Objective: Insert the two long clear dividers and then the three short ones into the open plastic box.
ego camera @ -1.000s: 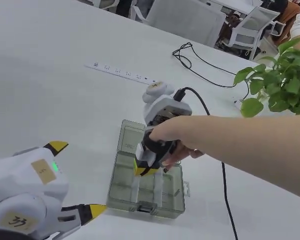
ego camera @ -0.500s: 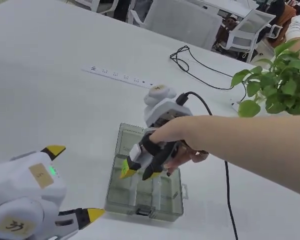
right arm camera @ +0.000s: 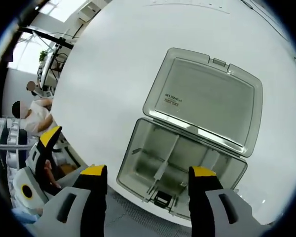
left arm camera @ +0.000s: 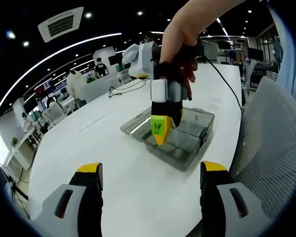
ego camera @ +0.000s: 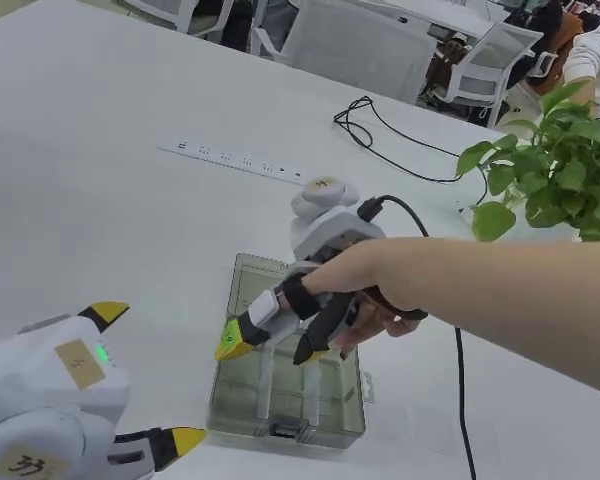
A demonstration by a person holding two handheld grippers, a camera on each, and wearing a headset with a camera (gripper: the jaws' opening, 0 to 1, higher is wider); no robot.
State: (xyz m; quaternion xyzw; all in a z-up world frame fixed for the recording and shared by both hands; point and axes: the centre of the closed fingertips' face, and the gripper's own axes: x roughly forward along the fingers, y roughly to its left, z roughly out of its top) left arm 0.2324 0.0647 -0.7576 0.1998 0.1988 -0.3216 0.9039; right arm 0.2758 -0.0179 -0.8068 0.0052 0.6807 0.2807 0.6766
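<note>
The right gripper (right arm camera: 148, 172) and left gripper (left arm camera: 152, 168) both have jaws apart, empty. Just ahead of the right jaws, the clear grey plastic box (right arm camera: 133, 153) holds thin clear dividers (right arm camera: 161, 170). They look light and slippery, so pinch the top edges.

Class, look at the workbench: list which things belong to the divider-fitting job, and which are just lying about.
Belongs to the job:
- open plastic box
- clear dividers standing in it
- right gripper, open above the box
- left gripper, open, off to one side

Just lying about:
- power strip
- black cable
- potted plant
</note>
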